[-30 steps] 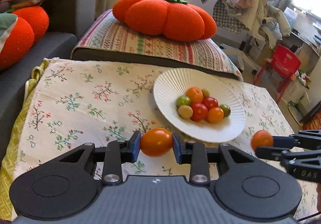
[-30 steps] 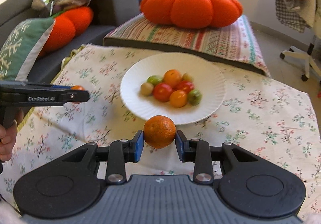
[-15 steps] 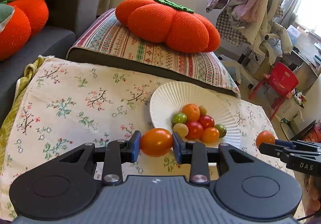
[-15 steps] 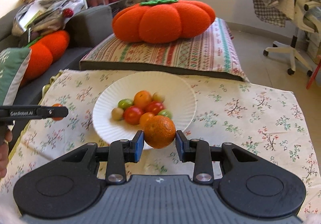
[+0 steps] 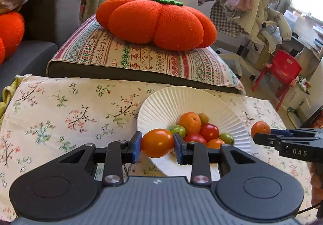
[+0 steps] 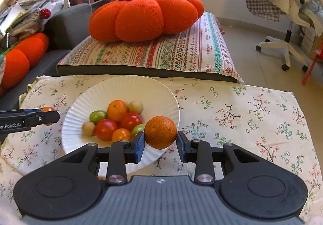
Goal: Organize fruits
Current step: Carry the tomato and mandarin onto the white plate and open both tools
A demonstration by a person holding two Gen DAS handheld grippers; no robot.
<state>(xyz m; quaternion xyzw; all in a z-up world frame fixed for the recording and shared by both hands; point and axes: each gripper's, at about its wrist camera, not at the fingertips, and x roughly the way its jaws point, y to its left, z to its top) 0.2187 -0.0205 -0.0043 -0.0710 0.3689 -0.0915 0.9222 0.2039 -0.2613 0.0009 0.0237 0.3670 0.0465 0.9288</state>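
Observation:
A white ribbed plate (image 5: 173,102) (image 6: 125,87) on the floral cloth holds several small fruits: an orange (image 5: 190,122) (image 6: 117,110), red, green and pale tomatoes. My left gripper (image 5: 157,143) is shut on an orange tomato (image 5: 157,142) just above the plate's near left rim; it also shows in the right wrist view (image 6: 46,115). My right gripper (image 6: 160,139) is shut on a mandarin orange (image 6: 160,132) over the plate's near right rim; it shows in the left wrist view (image 5: 260,130).
A big orange pumpkin cushion (image 5: 155,23) lies on a striped cushion (image 5: 141,57) behind the table. A grey sofa (image 5: 50,15) is at the left. A chair with clothes (image 5: 252,3) and a red stool (image 5: 282,71) stand at the right.
Both grippers have moved forward and lower toward the plate, each keeping its fruit. The plate now sits closer under both fingertips.

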